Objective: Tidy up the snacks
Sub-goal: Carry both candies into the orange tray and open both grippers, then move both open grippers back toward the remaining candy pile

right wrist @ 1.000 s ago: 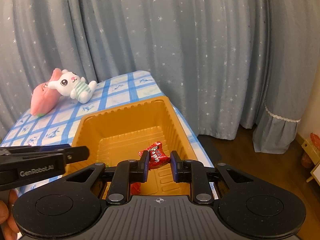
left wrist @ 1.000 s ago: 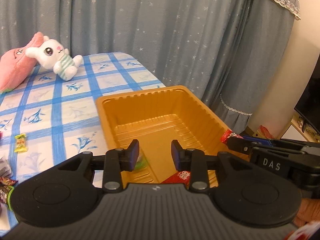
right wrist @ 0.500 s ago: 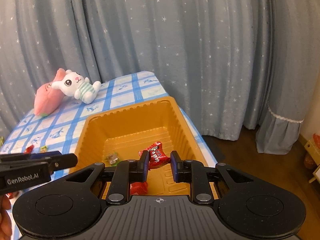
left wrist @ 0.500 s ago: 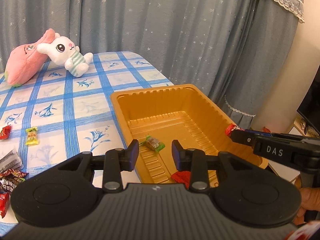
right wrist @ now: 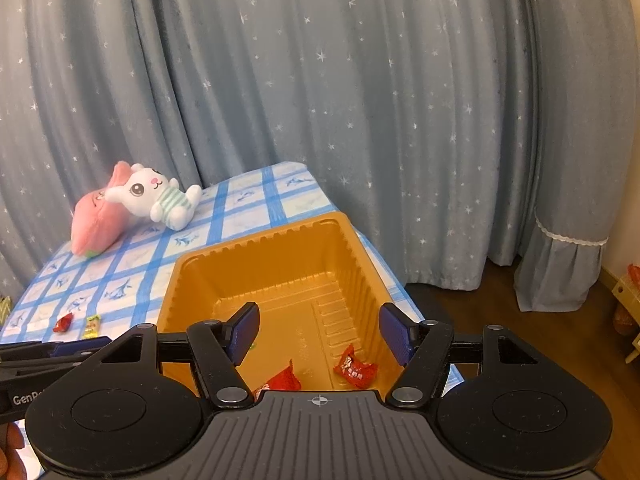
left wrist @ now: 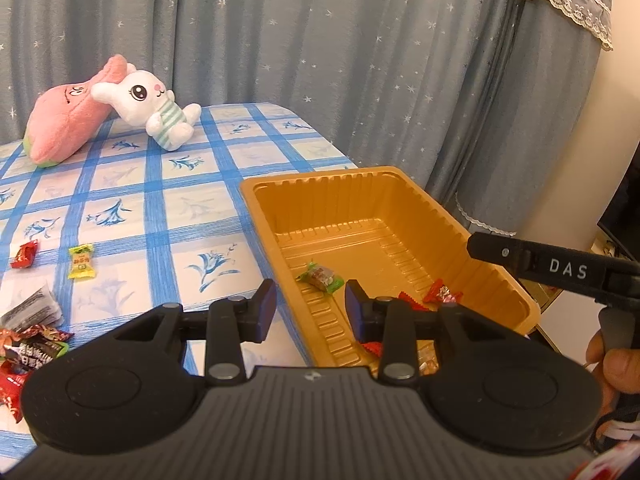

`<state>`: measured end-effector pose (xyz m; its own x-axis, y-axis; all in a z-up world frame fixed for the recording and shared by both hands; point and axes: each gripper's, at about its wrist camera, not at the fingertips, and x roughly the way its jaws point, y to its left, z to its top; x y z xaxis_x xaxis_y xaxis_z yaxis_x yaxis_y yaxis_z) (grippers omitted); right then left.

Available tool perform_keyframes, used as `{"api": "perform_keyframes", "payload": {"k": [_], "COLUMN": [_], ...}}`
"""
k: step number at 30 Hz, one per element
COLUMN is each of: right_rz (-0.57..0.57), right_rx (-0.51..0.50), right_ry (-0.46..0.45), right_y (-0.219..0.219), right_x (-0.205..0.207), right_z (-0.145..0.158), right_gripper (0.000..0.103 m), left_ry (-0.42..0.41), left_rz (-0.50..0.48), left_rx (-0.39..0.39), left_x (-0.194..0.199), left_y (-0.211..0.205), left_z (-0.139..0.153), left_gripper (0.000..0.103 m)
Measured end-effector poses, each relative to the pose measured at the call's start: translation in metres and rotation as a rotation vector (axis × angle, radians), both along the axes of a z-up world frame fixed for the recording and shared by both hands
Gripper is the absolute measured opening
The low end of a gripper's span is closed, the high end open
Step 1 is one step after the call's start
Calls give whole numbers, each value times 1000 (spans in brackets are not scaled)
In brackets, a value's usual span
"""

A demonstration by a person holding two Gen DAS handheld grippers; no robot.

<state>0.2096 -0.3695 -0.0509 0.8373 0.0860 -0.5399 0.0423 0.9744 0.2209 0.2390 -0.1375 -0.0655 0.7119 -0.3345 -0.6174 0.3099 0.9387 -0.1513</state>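
Observation:
An orange plastic tray (left wrist: 408, 196) (right wrist: 360, 256) stands on the blue checked tablecloth near the table's right edge. In it lie a green-wrapped candy (left wrist: 320, 277) and red-wrapped candies (left wrist: 442, 293) (right wrist: 355, 369) (right wrist: 280, 380). My right gripper (right wrist: 320, 334) is open and empty above the tray's near end. My left gripper (left wrist: 311, 310) is open and empty over the tray's left wall. Loose snacks lie on the cloth at the left: a yellow candy (left wrist: 82, 262), a red candy (left wrist: 24, 254) and a pile of wrappers (left wrist: 30, 336).
A white plush rabbit (left wrist: 154, 106) leans on a pink plush (left wrist: 66, 120) at the table's far side. Blue starred curtains hang behind. The table edge drops to a wooden floor (right wrist: 560, 336) on the right.
My right gripper has opened and the red candy it held now lies in the tray. My left gripper has drawn back to the left, bringing more of the table into view.

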Motion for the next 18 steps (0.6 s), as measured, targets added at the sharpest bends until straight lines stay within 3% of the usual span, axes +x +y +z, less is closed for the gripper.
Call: {"api": "perform_keyframes", "payload": {"k": [9, 18], "right_rz": [8, 78], "right_rx": [-2, -25], "right_ry": [-25, -80], "right_y": [11, 50], "right_x": [-4, -9], "right_z": [5, 13], "right_gripper": [66, 66], "left_ry": [-36, -67], "left_rz": [47, 138], "left_rx": [9, 23], "left_x": [-13, -30], "left_y": [28, 80], "left_z": [11, 23], "left_gripper": [37, 45]}}
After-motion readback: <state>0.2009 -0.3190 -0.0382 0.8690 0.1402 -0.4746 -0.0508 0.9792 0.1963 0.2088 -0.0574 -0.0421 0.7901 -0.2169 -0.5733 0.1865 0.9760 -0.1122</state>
